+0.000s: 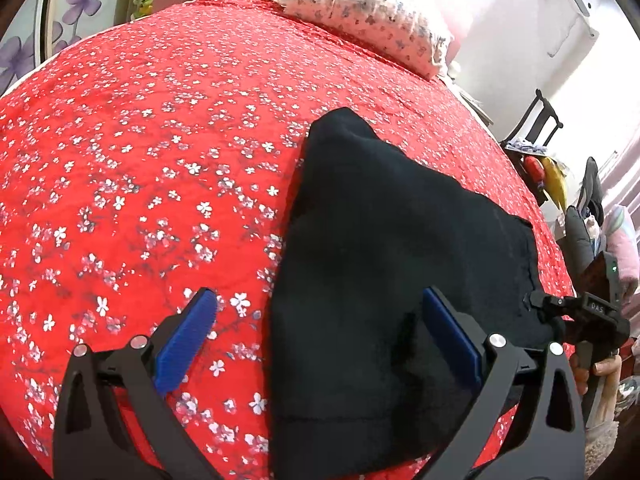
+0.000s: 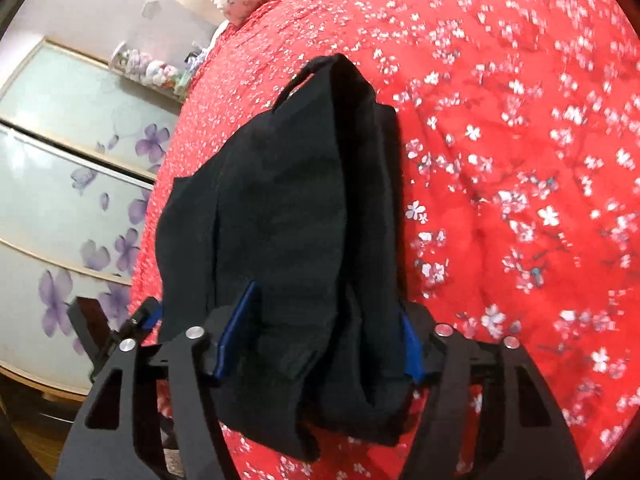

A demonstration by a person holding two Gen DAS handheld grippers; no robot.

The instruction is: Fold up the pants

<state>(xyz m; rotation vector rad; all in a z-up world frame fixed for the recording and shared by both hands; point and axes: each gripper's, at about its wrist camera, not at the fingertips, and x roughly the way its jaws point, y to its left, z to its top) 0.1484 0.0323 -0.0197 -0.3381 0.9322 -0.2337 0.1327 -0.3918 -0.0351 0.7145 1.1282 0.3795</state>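
Observation:
The black pants [image 1: 392, 240] lie folded in a thick bundle on the red flowered bedspread [image 1: 140, 160]. My left gripper [image 1: 320, 340] is open, its blue pads [image 1: 188, 340] wide apart over the bundle's near left edge; one pad is over the bedspread, the other over the cloth. In the right wrist view the pants [image 2: 288, 208] fill the middle, and my right gripper [image 2: 320, 340] has its blue pads [image 2: 236, 332] on either side of the bundle's near end, open around it. The right gripper also shows in the left wrist view [image 1: 576, 312] at the pants' right edge.
A flowered pillow [image 1: 360, 12] lies at the head of the bed. A dark chair [image 1: 532, 120] with clutter stands off the bed's right side. A wardrobe with purple flower panels [image 2: 60, 200] stands beyond the other side.

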